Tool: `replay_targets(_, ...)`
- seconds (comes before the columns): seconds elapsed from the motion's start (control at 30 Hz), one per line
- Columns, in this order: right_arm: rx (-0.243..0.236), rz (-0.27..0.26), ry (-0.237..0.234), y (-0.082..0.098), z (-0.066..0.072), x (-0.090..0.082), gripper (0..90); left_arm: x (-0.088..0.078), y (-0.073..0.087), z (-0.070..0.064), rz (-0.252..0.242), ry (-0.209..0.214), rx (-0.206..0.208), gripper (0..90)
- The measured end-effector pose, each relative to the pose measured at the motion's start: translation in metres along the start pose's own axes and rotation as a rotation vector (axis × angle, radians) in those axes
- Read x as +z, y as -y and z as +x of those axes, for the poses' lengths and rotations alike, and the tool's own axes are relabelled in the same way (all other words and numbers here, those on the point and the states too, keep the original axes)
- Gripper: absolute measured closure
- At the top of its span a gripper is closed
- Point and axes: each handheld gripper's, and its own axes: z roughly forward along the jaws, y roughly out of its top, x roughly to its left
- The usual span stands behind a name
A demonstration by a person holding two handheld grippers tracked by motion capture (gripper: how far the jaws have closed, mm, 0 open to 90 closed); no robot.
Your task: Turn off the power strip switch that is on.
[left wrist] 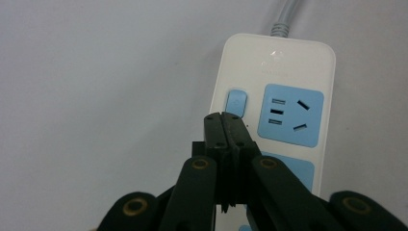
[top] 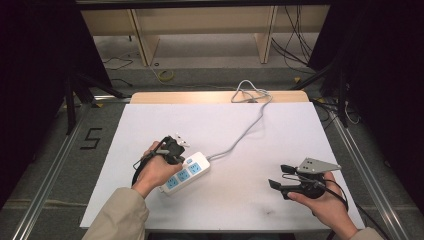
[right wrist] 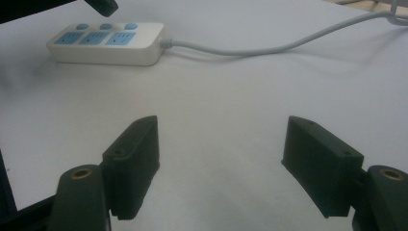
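Note:
A white power strip [top: 186, 174] with blue sockets lies on the white table [top: 280, 130], left of the middle. My left gripper [top: 180, 158] hovers over its cable end. Seen from the left gripper view, this gripper [left wrist: 229, 120] is shut with nothing between the jaws, its tips just below the strip's blue switch [left wrist: 236, 102] and beside a blue socket [left wrist: 291, 115] on the power strip [left wrist: 274, 57]. My right gripper [top: 281, 176] is held at the front right, open and empty. In the right gripper view it [right wrist: 226, 159] points across bare table toward the power strip [right wrist: 106, 43].
The strip's grey cable [top: 245, 131] runs back right to a loose coil [top: 248, 93] at the table's far edge, and it also crosses the right gripper view as a grey cable [right wrist: 269, 48]. Shelving and floor cables lie beyond the table.

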Motion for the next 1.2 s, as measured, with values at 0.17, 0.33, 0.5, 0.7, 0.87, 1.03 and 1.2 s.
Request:
replay_targets(0.17,0.000,0.000,-0.001,0.000,0.000,0.000,29.0,-0.004,-0.001,0.001,-0.052,-0.012,-0.008,90.0)
replay_targets(0.33,0.000,0.000,0.000,0.000,0.000,0.000,29.0,-0.009,-0.002,0.003,-0.117,-0.031,-0.018,90.0)
replay_targets(0.5,0.000,0.000,0.000,0.000,0.000,0.000,29.0,-0.015,-0.002,0.005,-0.186,-0.052,-0.028,90.0)
replay_targets(0.7,0.000,0.001,0.000,0.000,0.000,0.000,28.9,-0.020,0.000,0.008,-0.243,-0.068,-0.056,90.0)
replay_targets(0.87,-0.002,0.000,0.000,0.000,0.000,0.000,28.9,-0.024,0.002,0.010,-0.277,-0.078,-0.063,90.0)
replay_targets(1.03,-0.001,-0.001,0.000,0.000,0.000,0.000,28.9,-0.028,0.003,0.013,-0.302,-0.090,-0.070,90.0)
replay_targets(1.2,-0.001,-0.002,0.000,0.000,0.000,0.000,28.8,-0.031,0.006,0.015,-0.318,-0.099,-0.071,90.0)
